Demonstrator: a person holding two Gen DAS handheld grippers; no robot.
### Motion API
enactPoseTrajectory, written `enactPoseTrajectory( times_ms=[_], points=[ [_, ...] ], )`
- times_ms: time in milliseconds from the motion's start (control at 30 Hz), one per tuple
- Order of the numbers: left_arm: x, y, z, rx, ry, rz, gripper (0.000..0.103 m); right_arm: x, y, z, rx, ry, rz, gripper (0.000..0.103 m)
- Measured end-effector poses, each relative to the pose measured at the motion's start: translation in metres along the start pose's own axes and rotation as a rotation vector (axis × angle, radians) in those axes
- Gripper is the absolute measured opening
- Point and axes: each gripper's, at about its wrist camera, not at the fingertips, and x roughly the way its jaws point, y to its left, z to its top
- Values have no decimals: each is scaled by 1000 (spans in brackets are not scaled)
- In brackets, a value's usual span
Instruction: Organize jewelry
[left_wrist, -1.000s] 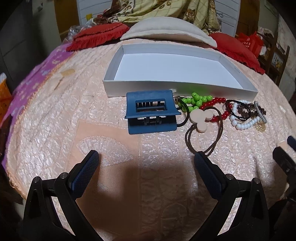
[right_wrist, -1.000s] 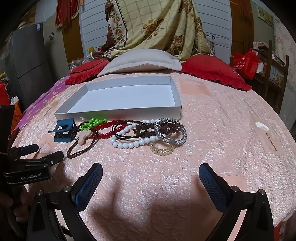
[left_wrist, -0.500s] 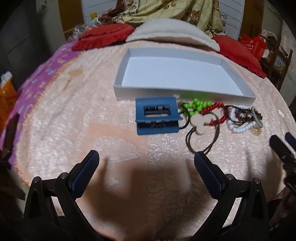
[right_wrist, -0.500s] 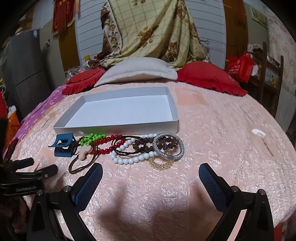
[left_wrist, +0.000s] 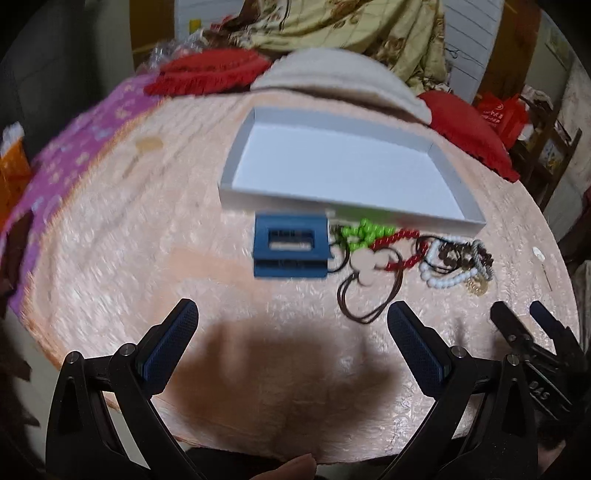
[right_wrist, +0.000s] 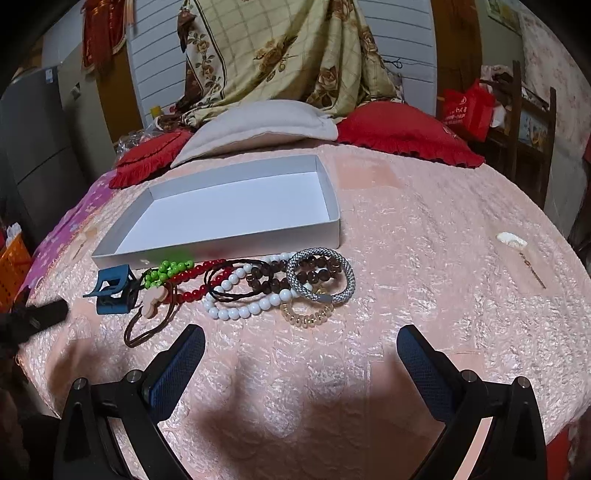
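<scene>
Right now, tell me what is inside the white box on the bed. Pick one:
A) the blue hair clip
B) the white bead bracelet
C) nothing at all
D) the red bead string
C: the white box shows only its bare floor, while the blue hair clip, white bead bracelet and red bead string all lie on the bedspread in front of it.

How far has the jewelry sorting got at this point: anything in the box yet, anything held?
Nothing looks done: the white box holds nothing. Nothing is in hand either; the left gripper and right gripper are both open above the bedspread. Everything is left: the blue hair claw, green beads, red beads, white bead bracelet and silver mesh bracelet lie in front of the box.
</scene>
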Motion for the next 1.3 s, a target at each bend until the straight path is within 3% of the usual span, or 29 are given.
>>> enactPoseTrajectory(
  times_ms=[100, 367, 767, 1033, 1200, 1300],
  points=[
    [6, -6, -6, 22, -8, 50, 103, -2, -1, -2, -3, 5, 8, 103],
    [1, -9, -9, 57, -70, 64, 103, -6, -10, -6, -2, -1, -9, 103],
    [-6, -4, -4, 65, -79, 72, 103, -5, 5, -3, -36, -23, 22, 103],
    [10, 40, 13, -2, -24, -23, 103, -5, 7, 1, -10, -14, 53, 103],
    [40, 30, 12, 48, 56, -114, 103, -9, 8, 0, -31, -21, 62, 103],
    [40, 20, 11, 80, 50, -120, 103, -8, 0, -2, -5, -12, 64, 103]
  ],
)
